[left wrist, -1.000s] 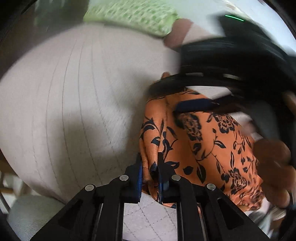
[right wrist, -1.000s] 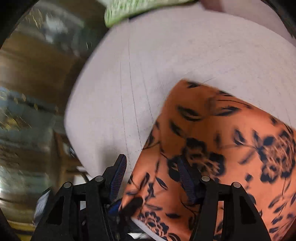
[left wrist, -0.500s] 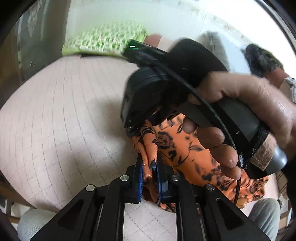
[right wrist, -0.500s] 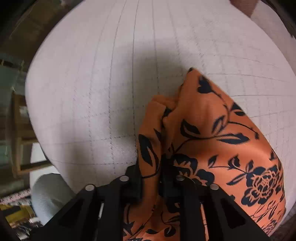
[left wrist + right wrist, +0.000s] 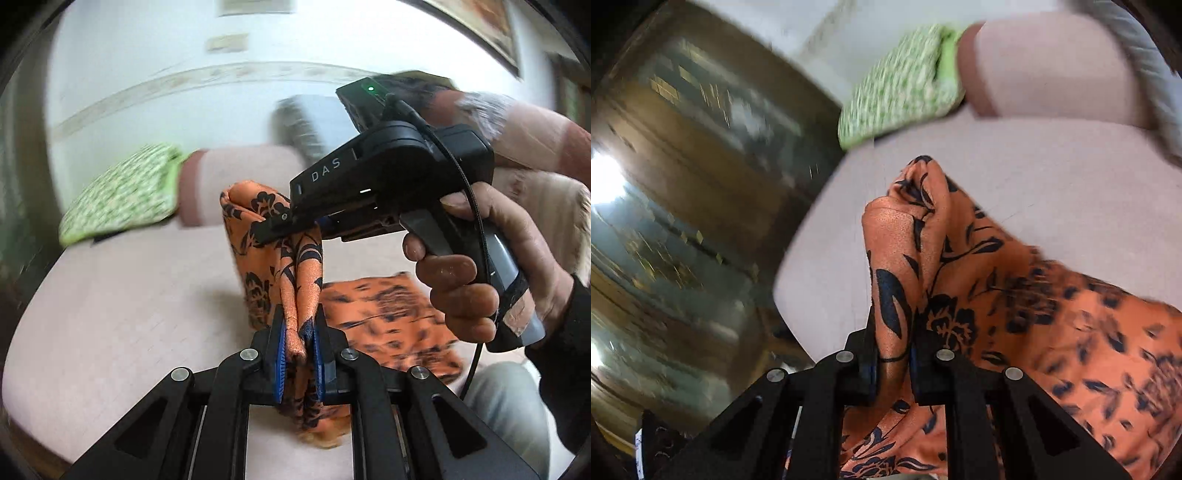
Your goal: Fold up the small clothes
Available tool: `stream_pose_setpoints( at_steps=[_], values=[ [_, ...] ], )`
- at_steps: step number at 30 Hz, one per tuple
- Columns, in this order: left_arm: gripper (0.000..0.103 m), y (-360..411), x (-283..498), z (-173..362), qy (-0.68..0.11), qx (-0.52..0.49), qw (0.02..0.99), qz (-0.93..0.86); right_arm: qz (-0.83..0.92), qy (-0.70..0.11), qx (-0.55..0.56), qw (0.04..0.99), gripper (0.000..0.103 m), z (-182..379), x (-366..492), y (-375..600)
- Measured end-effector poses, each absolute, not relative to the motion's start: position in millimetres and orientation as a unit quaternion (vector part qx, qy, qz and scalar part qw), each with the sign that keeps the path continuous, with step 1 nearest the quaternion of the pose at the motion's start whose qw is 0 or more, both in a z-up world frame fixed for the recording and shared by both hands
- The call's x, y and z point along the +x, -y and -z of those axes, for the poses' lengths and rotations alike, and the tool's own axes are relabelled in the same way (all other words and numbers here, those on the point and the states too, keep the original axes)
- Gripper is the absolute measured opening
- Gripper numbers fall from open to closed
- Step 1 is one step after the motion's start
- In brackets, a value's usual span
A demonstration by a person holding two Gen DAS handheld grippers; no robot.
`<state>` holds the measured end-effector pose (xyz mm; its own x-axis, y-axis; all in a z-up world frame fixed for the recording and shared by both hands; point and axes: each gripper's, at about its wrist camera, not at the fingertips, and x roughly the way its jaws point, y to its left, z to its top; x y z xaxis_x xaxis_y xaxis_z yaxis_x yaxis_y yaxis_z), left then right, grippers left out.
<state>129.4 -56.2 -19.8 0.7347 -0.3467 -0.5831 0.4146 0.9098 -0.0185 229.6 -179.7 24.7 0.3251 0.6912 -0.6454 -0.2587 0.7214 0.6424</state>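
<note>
Jaws of both grippers, left gripper (image 5: 298, 345) and right gripper (image 5: 892, 350), pinch the orange floral garment (image 5: 291, 295) tightly, lifted over the bed (image 5: 129, 295); green patterned pillow (image 5: 122, 195) lies at its far edge.

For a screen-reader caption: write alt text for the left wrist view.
The left claw pinches a bunched orange satin cloth with black flowers, lifted off the pale pink quilted bedspread. The right claw, in a bare hand, grips the same cloth higher up. A green patterned pillow lies behind.
</note>
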Motion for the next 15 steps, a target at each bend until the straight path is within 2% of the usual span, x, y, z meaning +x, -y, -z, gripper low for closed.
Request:
stream_pose_setpoints(
  at_steps=[7, 15],
  values=[
    [0.010, 134, 119, 21, -0.329, 0.110, 0.893, 0.288, -0.267, -0.459, 0.281, 0.800, 0.012, -19, 205, 279],
    [0.011, 220, 137, 85, -0.422, 0.151, 0.830, 0.332, -0.205, -0.439, 0.377, 0.789, 0.012, 75, 180, 360]
  ],
)
